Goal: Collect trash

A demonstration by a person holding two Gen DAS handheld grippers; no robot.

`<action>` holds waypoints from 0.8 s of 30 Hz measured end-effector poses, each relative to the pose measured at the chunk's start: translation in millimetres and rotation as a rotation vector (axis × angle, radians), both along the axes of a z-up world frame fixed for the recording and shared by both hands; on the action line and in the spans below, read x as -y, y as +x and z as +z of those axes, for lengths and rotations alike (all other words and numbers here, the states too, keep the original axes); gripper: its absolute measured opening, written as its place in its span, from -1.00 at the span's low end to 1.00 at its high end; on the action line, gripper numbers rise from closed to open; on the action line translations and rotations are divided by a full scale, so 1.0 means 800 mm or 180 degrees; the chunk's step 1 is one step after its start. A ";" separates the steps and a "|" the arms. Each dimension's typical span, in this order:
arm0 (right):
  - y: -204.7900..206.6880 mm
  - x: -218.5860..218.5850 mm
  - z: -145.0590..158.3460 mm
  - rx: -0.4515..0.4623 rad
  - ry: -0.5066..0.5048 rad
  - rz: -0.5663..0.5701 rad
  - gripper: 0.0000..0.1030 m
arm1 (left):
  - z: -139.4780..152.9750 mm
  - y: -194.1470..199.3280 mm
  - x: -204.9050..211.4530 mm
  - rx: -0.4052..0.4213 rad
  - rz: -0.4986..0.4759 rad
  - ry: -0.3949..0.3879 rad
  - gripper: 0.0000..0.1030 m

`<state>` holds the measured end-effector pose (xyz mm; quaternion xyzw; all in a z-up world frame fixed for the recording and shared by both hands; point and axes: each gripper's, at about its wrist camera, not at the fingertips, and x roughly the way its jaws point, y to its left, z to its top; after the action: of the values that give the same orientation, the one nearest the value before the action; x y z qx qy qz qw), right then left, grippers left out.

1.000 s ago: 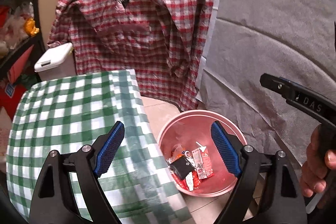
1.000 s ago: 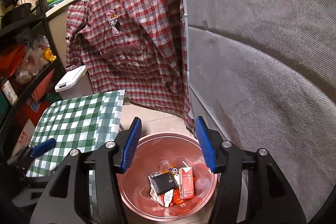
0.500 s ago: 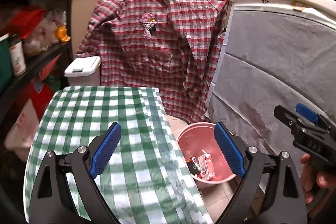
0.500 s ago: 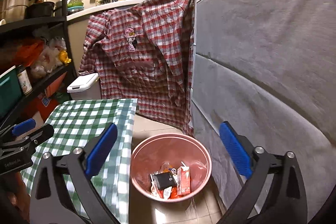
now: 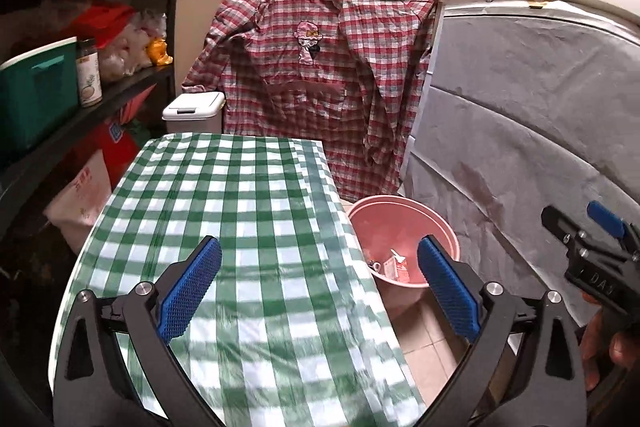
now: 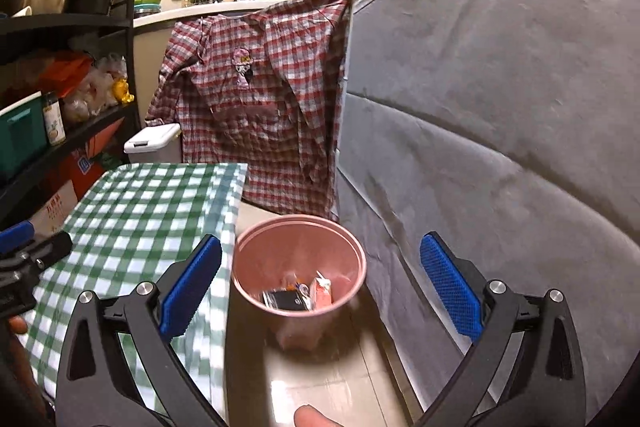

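- The left hand-held gripper (image 5: 318, 293) stands wide open with nothing between its blue pads; its jaws have just been opening further. It hangs over the green-checked counter (image 5: 224, 211).
- The right hand-held gripper (image 6: 320, 291) is likewise spread wide and empty. Its jaws went from half-closed to full spread within the last second, and it looks down on the pink bin (image 6: 299, 263).
- Compared with a second ago, both grippers have drawn back and up from the bin: it filled the lower frame then and now sits smaller and farther off, on the floor just beside the counter's edge.
- The trash (image 6: 300, 297), a dark packet, a small red carton and wrappers, lies at the bottom of the bin. The counter shows no litter, so the collecting looks close to finished.
- In the left view the counter's edge hides most of the bin's contents; only the carton tip shows.
- The bin's base is blurred in the right view, and the near counter is smeared by motion.
- The person appears only as fingers (image 5: 600, 351) at the frame edges.
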<state>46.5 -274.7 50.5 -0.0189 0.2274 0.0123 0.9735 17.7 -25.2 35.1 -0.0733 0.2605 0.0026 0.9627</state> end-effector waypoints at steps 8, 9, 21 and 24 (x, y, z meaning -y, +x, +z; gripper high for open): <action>-0.060 0.010 -0.009 0.0097 0.0056 -0.0015 0.90 | -0.014 -0.056 0.018 -0.0042 0.0039 0.0085 0.85; -0.065 0.011 -0.010 0.0118 0.0049 -0.0026 0.90 | -0.015 -0.060 0.019 -0.0044 0.0045 0.0090 0.85; -0.078 -0.002 -0.020 0.0067 -0.0062 0.0032 0.90 | -0.029 -0.084 0.029 -0.0086 0.0115 0.0203 0.85; -0.078 -0.003 -0.021 0.0068 -0.0060 0.0033 0.90 | -0.029 -0.085 0.031 -0.0074 0.0118 0.0250 0.85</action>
<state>-15.8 -272.6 34.0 -0.0293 0.2170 0.0149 0.9756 -50.6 -49.7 11.8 -0.0403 0.2699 0.0316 0.9615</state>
